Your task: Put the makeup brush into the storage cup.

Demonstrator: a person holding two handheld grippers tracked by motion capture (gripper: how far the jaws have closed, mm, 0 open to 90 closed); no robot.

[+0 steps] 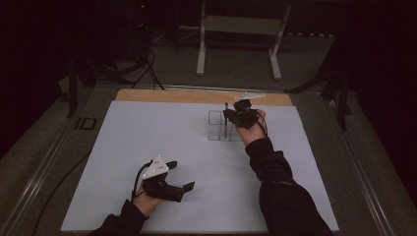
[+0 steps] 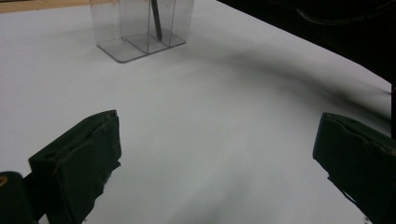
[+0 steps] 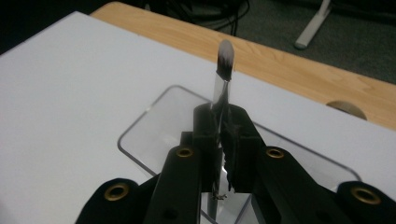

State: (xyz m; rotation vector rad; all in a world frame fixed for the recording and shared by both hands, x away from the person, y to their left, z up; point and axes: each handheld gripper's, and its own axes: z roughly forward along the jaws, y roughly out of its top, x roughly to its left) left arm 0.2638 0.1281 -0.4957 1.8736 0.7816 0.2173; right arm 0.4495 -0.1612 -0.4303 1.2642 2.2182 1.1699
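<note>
Brush, slim, pale bristle tip, upright in clear divided organizer.
Clamped by right tool; left tool wide, unladen above desk.

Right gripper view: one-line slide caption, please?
Right gripper clamps a slim makeup brush upright over the clear plastic organiser.

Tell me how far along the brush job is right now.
Mostly done: the makeup brush stands upright with its handle already down inside the clear organizer. In hand: the right tool is shut on its handle. Left: letting go and drawing away. The left tool sits open on the white sheet, holding nothing.
</note>
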